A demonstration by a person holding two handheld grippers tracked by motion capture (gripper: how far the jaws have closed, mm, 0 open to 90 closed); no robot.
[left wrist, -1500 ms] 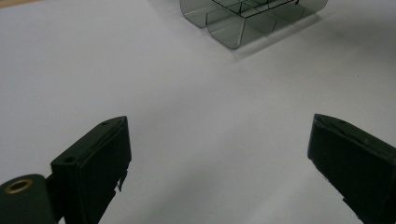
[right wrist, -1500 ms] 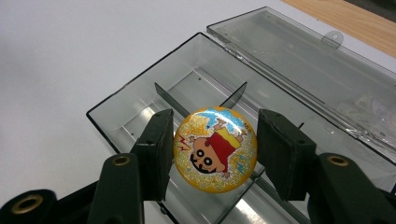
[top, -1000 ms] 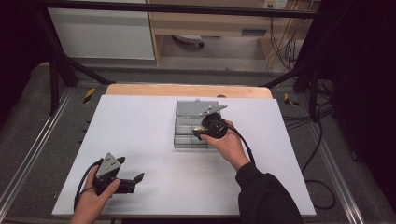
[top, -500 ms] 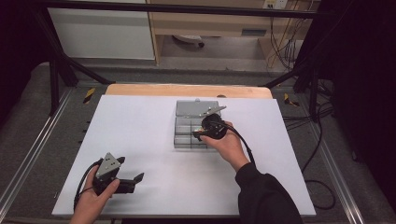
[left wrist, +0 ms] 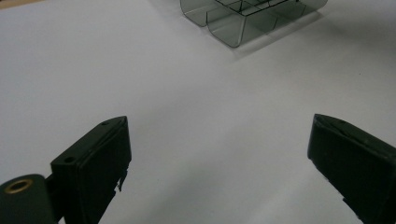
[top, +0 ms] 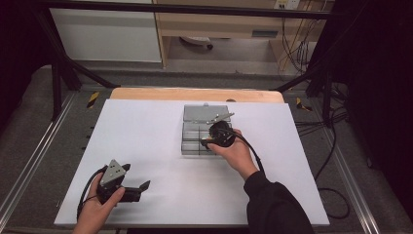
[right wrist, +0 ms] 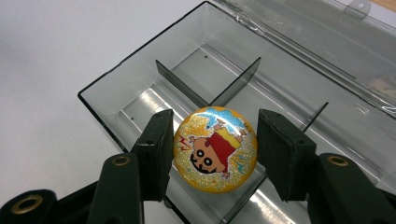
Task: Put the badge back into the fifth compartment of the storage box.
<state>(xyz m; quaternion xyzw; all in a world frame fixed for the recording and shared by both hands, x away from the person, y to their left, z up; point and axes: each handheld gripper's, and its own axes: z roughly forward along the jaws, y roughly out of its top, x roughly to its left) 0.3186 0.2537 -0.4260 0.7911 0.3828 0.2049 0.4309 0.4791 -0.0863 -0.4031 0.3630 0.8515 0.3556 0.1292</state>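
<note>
A round yellow badge (right wrist: 215, 148) with a cartoon figure sits between the jaws of my right gripper (right wrist: 215, 128), which is shut on it at both sides. It hangs just over the near compartments of a clear plastic organiser box (right wrist: 122, 95). In the high view the right gripper (top: 208, 142) is over the box (top: 191, 145), whose lid (top: 204, 113) lies open behind it. My left gripper (top: 141, 189) rests low at the table's front left, open, with nothing between its jaws (left wrist: 219, 154). The box (left wrist: 229, 25) lies far ahead of it.
The white table top (top: 146, 131) spreads wide around the box. A wooden strip (top: 195, 94) runs along the far edge. Black frame rails and cables stand beyond the table's sides.
</note>
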